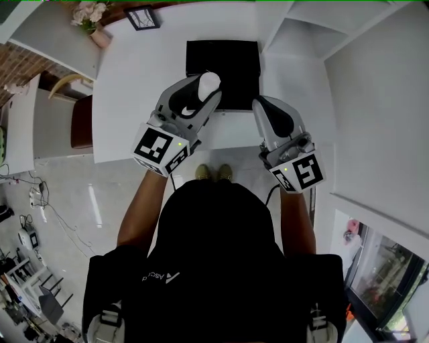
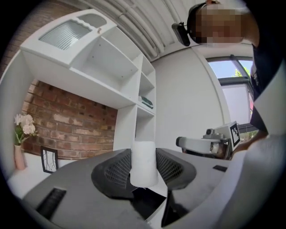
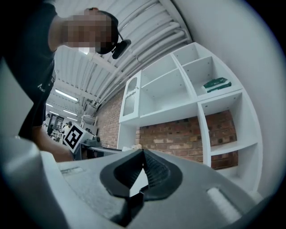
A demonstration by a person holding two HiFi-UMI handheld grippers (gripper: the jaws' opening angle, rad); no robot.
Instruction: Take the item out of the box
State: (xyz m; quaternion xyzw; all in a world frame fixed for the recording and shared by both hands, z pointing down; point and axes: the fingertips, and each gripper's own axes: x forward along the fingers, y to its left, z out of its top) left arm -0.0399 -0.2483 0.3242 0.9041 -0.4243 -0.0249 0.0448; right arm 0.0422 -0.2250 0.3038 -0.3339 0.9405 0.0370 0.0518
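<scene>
A black box (image 1: 228,63) lies on the white table (image 1: 134,87) in the head view. My left gripper (image 1: 204,90) is raised over the box's near left part, shut on a white cylindrical item (image 1: 208,82). In the left gripper view that white item (image 2: 144,163) stands upright between the two ribbed pads, with a black corner of the box (image 2: 147,201) below it. My right gripper (image 1: 263,107) hovers at the box's near right corner. Its jaws are shut, tips meeting, with nothing between them (image 3: 142,172).
A vase of pale flowers (image 1: 90,17) and a small framed picture (image 1: 142,17) stand at the table's far left. White shelving (image 1: 315,33) rises to the right against a brick wall (image 2: 76,123). A brown chair (image 1: 80,120) sits left of the table.
</scene>
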